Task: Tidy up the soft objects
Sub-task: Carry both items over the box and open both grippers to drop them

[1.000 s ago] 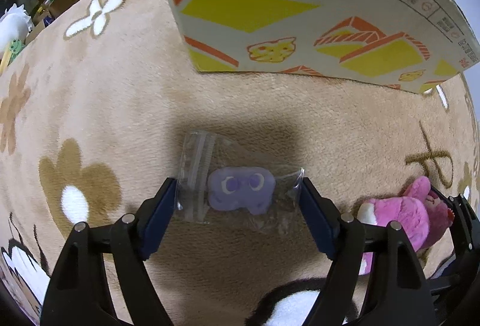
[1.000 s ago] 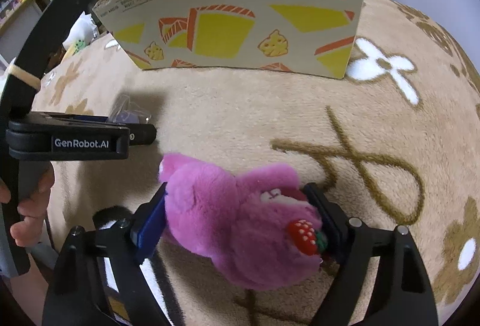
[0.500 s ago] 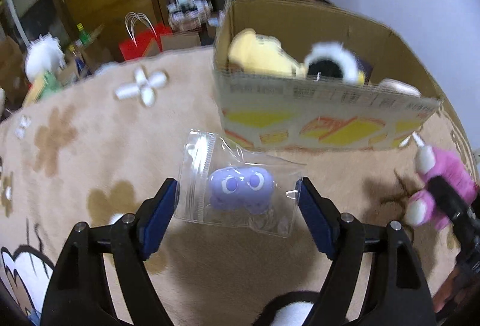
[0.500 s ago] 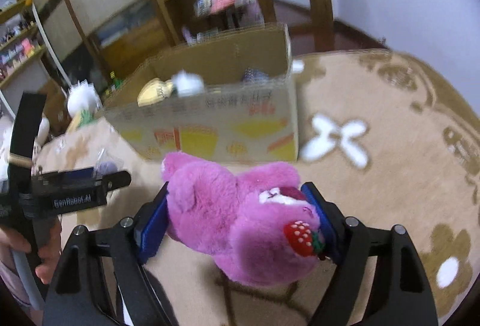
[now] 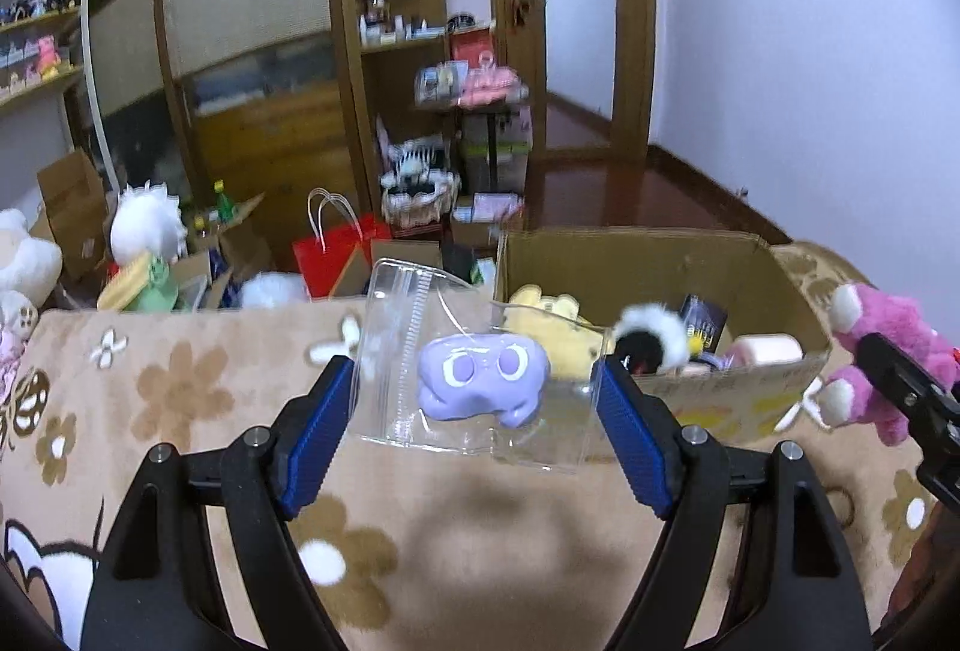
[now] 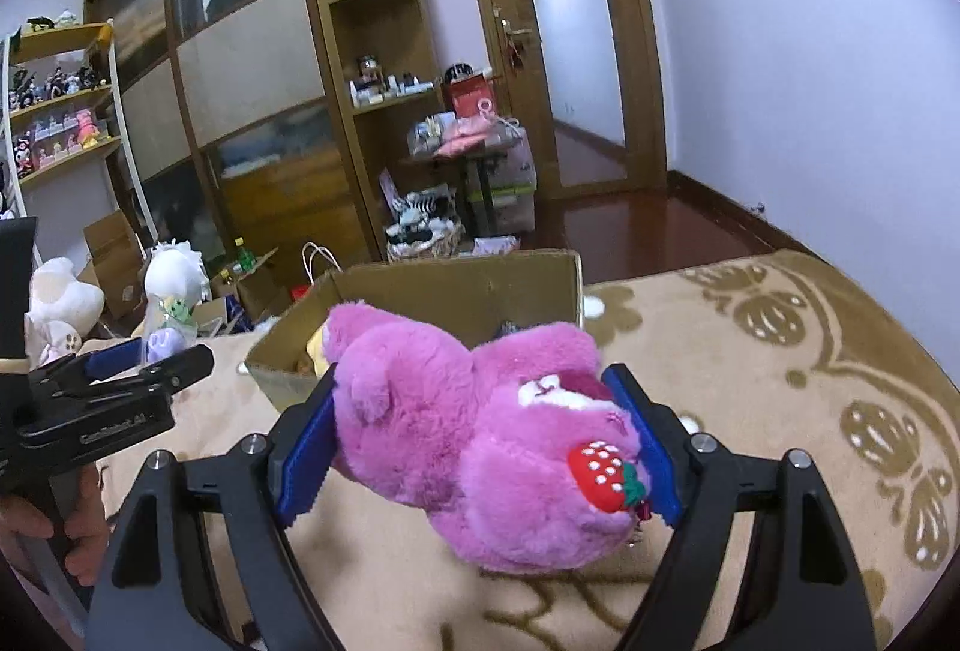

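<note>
Pink plush bear [image 6: 474, 441] sits clamped in the right gripper [image 6: 480, 447]; left gripper [image 5: 477, 411] pinches a bagged purple toy [image 5: 483, 381] before the cardboard box [image 5: 750, 399] at frame center.

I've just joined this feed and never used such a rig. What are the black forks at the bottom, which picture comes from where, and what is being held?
No robot: a person holds a hand-held clamp in each hand, with a camera looking along its fingers. The left view shows the left gripper clamping a clear zip bag with a lilac soft toy inside. The right view shows the right gripper squeezing a pink plush bear. Both hang above a beige flowered carpet, facing an open cardboard box that already contains soft toys.
</note>
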### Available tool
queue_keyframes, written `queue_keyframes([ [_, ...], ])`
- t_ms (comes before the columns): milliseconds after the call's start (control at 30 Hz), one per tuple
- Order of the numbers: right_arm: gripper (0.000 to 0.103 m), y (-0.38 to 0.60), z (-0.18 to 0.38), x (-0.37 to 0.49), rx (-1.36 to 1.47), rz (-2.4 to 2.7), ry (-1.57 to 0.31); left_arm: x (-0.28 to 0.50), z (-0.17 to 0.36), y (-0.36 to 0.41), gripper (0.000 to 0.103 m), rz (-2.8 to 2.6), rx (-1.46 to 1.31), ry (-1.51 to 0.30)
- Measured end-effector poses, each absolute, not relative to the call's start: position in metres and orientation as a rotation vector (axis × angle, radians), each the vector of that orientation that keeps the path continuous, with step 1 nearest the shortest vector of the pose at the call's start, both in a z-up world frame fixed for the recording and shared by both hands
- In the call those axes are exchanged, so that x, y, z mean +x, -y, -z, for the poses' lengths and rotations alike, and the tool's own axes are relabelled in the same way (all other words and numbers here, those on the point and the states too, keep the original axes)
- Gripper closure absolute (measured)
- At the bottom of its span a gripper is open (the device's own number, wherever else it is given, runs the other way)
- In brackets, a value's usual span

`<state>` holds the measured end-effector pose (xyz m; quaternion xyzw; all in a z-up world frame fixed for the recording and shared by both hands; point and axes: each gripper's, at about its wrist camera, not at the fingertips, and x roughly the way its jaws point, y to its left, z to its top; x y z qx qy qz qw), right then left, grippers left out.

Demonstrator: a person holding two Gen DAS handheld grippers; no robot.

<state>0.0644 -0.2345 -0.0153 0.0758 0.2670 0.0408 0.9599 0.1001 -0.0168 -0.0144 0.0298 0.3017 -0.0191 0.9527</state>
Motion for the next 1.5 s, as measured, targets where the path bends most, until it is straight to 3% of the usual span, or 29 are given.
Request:
queue_keyframes([
  [400, 0.016, 0.239, 0.005, 0.089, 0.149, -0.069, -0.494, 0.128, -0.020, 0.028, 0.024, 0.065, 0.074, -0.492],
  [933, 0.015, 0.235, -0.007, 0.122, 0.117, -0.057, -0.463, 0.154, -0.001, 0.052, 0.024, 0.141, 0.140, -0.531],
  [1500, 0.013, 0.245, 0.040, 0.166, 0.247, -0.149, -0.620, 0.178, 0.031, 0.051, 0.023, 0.163, 0.112, -0.626],
])
